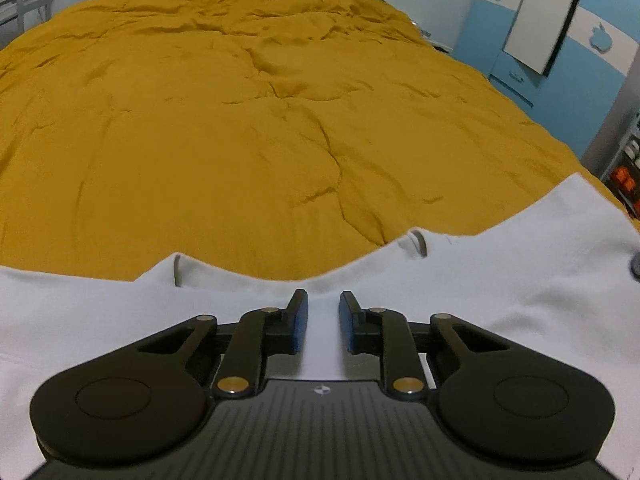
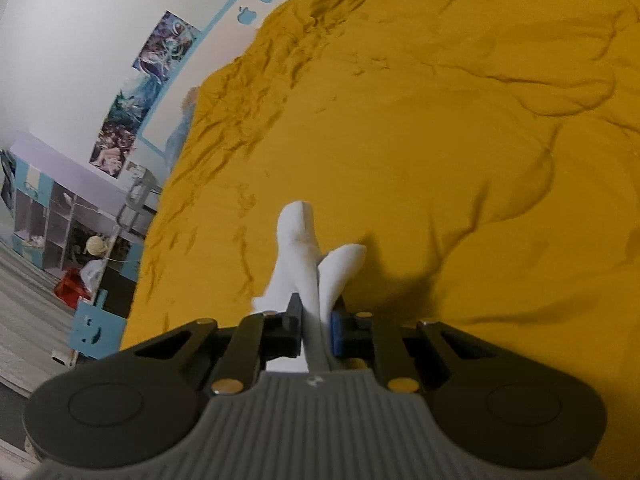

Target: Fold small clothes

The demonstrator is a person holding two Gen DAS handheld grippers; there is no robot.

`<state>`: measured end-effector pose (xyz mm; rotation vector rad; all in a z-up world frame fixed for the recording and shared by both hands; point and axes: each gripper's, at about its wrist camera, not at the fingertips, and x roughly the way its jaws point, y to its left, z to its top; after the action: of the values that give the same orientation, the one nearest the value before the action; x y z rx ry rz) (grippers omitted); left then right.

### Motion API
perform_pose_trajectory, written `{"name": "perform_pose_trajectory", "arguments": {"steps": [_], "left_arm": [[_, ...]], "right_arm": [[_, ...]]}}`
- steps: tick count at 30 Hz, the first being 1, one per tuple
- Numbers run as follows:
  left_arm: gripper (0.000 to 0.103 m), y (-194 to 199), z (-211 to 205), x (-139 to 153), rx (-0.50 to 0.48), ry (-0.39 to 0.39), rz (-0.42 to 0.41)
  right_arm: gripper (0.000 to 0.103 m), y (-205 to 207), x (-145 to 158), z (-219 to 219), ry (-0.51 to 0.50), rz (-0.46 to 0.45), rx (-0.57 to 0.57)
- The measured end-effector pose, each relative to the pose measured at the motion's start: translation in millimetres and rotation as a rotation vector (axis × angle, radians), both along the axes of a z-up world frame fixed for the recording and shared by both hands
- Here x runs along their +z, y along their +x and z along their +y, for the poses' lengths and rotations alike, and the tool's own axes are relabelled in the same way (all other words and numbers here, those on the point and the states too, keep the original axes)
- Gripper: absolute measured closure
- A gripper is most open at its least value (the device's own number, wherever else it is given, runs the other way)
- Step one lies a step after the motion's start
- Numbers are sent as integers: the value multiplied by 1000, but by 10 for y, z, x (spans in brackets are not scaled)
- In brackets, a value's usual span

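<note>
dim, soft blur, fisheye-warped edges

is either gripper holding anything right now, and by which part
The right gripper is shut on a pair of white socks, near their open cuff end. The left gripper is open over white cloth, holding nothing.

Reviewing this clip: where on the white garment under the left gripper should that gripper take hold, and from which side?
Best bet: the white garment's far edge, which shows a belt loop and lies free on the yellow bedcover. The left gripper hovers open over flat cloth, which offers nothing to pinch; coming down over the edge lets the fingers straddle it.
</note>
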<state>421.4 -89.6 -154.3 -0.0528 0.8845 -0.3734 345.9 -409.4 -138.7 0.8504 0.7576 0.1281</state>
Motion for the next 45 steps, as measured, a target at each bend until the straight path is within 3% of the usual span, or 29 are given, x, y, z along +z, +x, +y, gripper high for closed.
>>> {"name": "perform_pose_trajectory", "arguments": {"steps": [5, 8, 11, 21, 25, 30, 35, 45], "left_arm": [[78, -120, 105, 225, 17, -22, -11], [78, -300, 329, 477, 49, -52, -44], [78, -470, 635, 683, 99, -31, -48], [78, -1119, 1689, 917, 296, -15, -45], [73, -1380, 1894, 918, 344, 5, -45], [72, -1524, 2242, 845, 357, -101, -18], [68, -1575, 2444, 746, 387, -137, 11], [67, -1681, 2711, 648, 429, -155, 49]], "right_arm": [[95, -40, 235, 128, 46, -15, -15], [95, -126, 436, 296, 63, -46, 0], [95, -112, 643, 566, 71, -66, 22], [95, 23, 1104, 1977, 52, -69, 188], [95, 111, 1187, 2682, -32, -57, 250], [95, 182, 1097, 3453, -96, -45, 312], [95, 244, 832, 4136, -258, -6, 326], [93, 424, 204, 4592, -427, 107, 386]]}}
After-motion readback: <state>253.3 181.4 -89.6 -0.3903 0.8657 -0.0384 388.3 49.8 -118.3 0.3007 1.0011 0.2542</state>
